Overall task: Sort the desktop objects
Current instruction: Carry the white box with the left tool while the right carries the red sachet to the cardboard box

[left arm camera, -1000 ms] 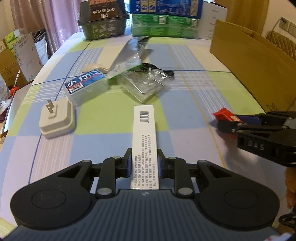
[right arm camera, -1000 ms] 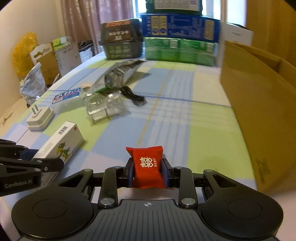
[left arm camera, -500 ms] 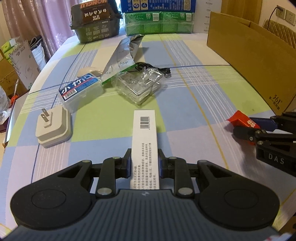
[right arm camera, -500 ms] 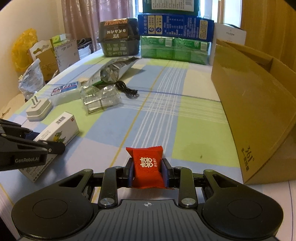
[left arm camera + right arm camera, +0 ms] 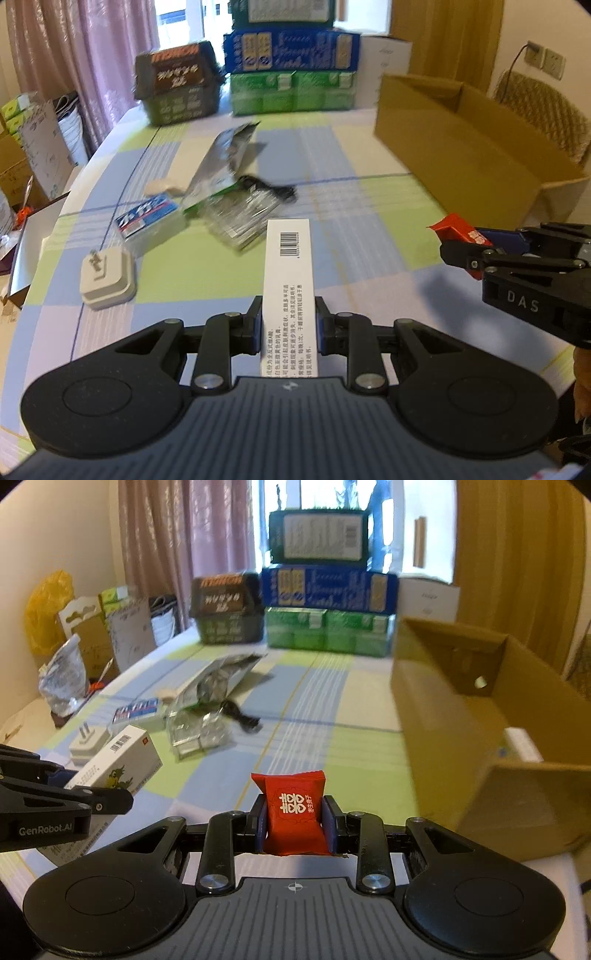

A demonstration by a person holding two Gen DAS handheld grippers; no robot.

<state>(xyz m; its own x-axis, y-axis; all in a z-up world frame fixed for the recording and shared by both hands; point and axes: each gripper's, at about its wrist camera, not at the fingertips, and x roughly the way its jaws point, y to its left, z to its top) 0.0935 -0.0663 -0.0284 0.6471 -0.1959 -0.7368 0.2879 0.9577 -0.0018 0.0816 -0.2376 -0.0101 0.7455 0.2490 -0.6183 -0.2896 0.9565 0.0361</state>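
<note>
While both loads ride above checked desk (image 5: 369, 206): left gripper (image 5: 289, 325) clamped on long white barcoded carton (image 5: 289, 280), right gripper (image 5: 295, 818) pinching red foil sachet (image 5: 295, 808). Carry step. Next, judged: swing over open brown cardboard box (image 5: 443, 716), spread fingers.

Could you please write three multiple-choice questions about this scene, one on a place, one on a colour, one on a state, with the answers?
1. Where does the open cardboard box stand?
A. to the right of the table's clutter
B. left of the white plug adapter
C. on top of the green cartons

2. What colour is the packet in the right gripper?
A. blue
B. red
C. yellow

3. What is the state of the left gripper?
A. open and empty
B. shut on a black cable
C. shut on the white carton

Answers: 1 A, its brown wall fills the right side of both views. 2 B, red wrapper with white characters. 3 C, both fingers press the carton's sides.
</note>
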